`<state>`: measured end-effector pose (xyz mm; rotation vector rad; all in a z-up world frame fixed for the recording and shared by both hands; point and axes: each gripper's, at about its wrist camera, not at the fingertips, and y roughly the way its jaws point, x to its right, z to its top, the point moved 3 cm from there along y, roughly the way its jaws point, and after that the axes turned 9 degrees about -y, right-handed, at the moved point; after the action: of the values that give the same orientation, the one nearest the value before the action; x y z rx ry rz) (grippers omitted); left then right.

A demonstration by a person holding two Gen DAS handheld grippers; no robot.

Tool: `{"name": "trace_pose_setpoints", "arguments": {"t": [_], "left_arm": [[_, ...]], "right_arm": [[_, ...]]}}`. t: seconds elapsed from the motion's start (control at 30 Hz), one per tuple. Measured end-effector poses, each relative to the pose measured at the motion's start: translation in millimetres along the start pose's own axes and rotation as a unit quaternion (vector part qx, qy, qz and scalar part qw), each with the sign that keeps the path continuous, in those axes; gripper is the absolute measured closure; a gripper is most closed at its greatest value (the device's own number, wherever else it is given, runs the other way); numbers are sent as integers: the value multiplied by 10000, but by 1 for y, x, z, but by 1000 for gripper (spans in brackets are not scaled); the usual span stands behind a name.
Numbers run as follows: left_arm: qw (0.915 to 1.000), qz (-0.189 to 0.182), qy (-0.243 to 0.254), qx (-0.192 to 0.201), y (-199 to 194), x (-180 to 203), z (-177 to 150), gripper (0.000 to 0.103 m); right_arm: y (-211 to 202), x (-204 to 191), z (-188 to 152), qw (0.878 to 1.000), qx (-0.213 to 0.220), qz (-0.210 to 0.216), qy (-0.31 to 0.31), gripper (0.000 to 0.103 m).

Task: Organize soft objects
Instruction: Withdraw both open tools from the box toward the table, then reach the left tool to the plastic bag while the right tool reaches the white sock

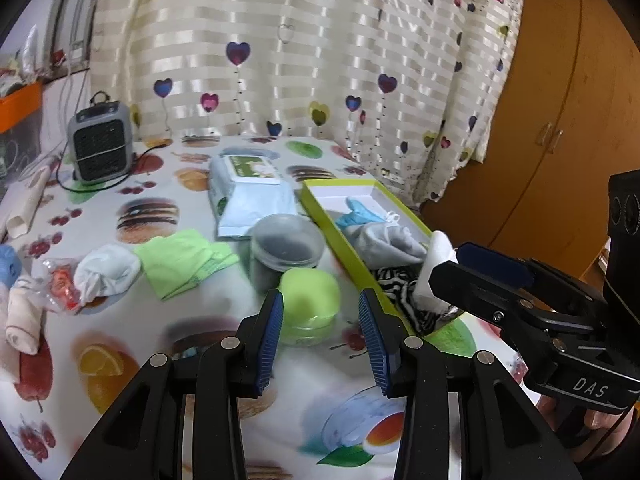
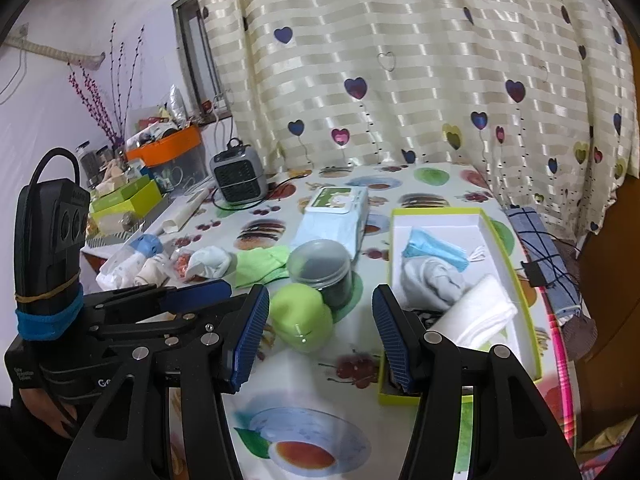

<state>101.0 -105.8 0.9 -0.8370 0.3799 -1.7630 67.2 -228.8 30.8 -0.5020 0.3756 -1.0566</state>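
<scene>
Fruit-print table bearing green case between the fingertips, dark jar beyond, yellow-green box right of them, green cloth left.

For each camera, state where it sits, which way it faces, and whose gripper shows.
Left wrist: rides the left gripper, facing the curtain over the table; own open fingers frame the green round container; the right gripper enters from the right.
Right wrist: rides the right gripper, same heading; the left gripper shows at left.
Shared: container, lime-green box, white folded cloth, gray heater.
</scene>
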Motion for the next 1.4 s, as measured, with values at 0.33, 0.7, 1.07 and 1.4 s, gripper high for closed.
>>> {"name": "trace_pose_setpoints", "arguments": {"t": [0.33, 0.7, 1.07, 1.4], "left_arm": [[9995, 255, -181, 15, -7, -27, -7, 65], [9972, 600, -452, -65, -9, -65, -19, 65], [9933, 848, -781, 50, -23, -108, -24, 65], [9876, 1060, -1128, 273, -33, -152, -10, 64]], "right_arm": [[13, -22, -2, 9996, -78, 233, -161, 48], [36, -45, -6, 9975, -255, 582, -302, 48], [54, -75, -8, 9932, -449, 920, -562, 48], [78, -95, 5, 9911, -563, 1038, -610, 48]]}}
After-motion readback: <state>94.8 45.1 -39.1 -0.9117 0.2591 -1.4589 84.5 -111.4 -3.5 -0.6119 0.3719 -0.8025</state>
